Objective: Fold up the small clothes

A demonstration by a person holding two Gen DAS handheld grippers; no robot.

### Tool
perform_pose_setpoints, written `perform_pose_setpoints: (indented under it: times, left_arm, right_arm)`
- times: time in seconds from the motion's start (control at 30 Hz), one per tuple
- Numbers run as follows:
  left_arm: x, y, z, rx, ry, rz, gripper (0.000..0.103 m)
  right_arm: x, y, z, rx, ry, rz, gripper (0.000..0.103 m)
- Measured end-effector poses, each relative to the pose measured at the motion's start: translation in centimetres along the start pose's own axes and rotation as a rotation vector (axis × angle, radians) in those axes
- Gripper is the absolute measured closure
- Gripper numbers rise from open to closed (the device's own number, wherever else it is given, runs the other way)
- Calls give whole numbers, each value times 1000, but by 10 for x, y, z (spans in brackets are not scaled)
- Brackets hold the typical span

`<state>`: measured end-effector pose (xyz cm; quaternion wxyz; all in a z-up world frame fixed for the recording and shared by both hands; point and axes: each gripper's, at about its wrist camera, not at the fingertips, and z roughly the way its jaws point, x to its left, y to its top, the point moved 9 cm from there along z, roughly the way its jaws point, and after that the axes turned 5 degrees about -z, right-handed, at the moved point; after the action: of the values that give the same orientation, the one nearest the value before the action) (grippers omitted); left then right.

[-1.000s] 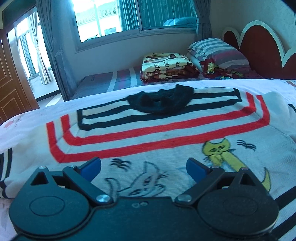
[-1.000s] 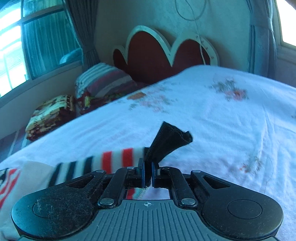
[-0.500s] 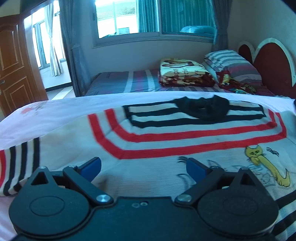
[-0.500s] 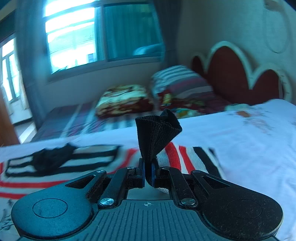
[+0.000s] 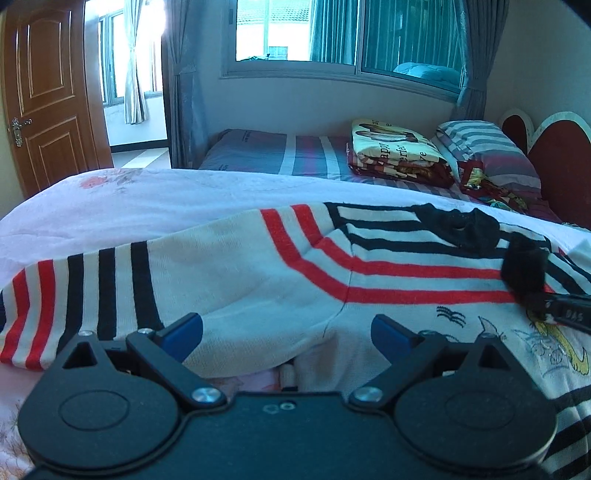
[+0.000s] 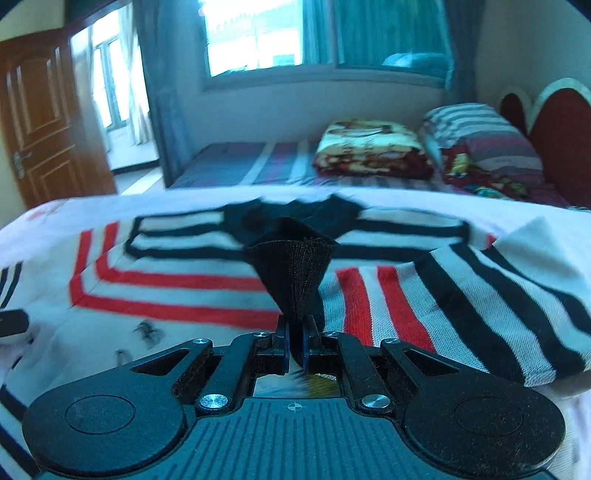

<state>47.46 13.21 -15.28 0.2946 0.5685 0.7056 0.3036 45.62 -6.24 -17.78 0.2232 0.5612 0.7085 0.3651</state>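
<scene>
White bed [image 5: 110, 206] carries striped sweater [image 5: 369, 266]; right gripper [image 6: 295, 345] jaws pinching its black cuff [image 6: 291, 273] over the body, left gripper [image 5: 286, 330] jaws spread, empty.

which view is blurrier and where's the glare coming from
Right wrist view: motion-smeared, the striped sweater and window soft, only the right gripper and the black cuff it pinches crisp. Left wrist view: sharp, but the window and doorway blow out white; fisheye bends the door.
</scene>
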Motion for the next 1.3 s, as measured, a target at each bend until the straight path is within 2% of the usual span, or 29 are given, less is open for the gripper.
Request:
perform_pose_setpoints:
  times: [0.03,0.07,0.1,0.13,0.17,0.27,0.4,0.5,0.57,0.67,0.73,0.77,0.8,0.83,0.87,0.93,1.0,1.13,1.2,1.3]
  left_arm:
    - [0,-1,0,4,-3,2,5]
    - [0,-1,0,8,-6,4,5]
    - [-1,-2,-1,11,-11,4,5]
    - [-2,-2,-1,12,-17,3,5]
    - [-3,-1,-3,13,-25,2,5]
    - [-15,1,-2,15,-59,-3,7]
    - [-62,2,10,85,-259,-76,29]
    - [-107,-3,26,170,-407,-144,29]
    - [-135,-8,39,211,-455,-147,27]
    - [-159,-10,59,222,-426,-121,24]
    - [-169,-8,69,211,-398,-96,33]
    - [-172,-8,73,205,-377,-79,47]
    - [-174,-7,75,202,-362,-55,66]
    - [-176,-7,77,206,-352,-35,78]
    - [-174,-5,78,212,-356,-37,95]
    - [-170,-2,76,213,-386,-62,96]
    - [-163,4,69,178,-375,-31,96]
    - [-146,17,59,124,-348,-3,96]
    - [-138,19,60,128,-340,-2,96]
    - [-130,17,63,147,-334,-5,96]
  right_arm:
    - [7,-4,6,17,13,-7,97]
    - [14,-6,8,18,23,-21,90]
    - [20,-4,7,14,40,-36,81]
    - [24,-4,3,0,66,-39,60]
    - [30,-1,-5,-34,81,-36,56]
    - [16,3,-23,-86,30,5,57]
    - [-40,3,-63,-178,-53,175,57]
    - [-85,-3,-93,-221,-116,299,57]
    - [-117,-8,-111,-229,-143,388,56]
    - [-157,-18,-127,-223,-156,519,56]
    - [-179,-26,-132,-221,-132,617,56]
    - [-190,-31,-134,-220,-111,679,56]
    - [-198,-35,-134,-222,-88,733,56]
    - [-207,-41,-139,-227,-55,799,56]
    - [-214,-44,-140,-232,-21,864,56]
    - [-225,-51,-142,-240,52,978,56]
    - [-231,-55,-143,-247,92,1044,56]
    - [-234,-51,-146,-235,163,1086,56]
    - [-233,-50,-138,-203,225,1121,56]
    - [-239,-47,-128,-181,250,1152,56]
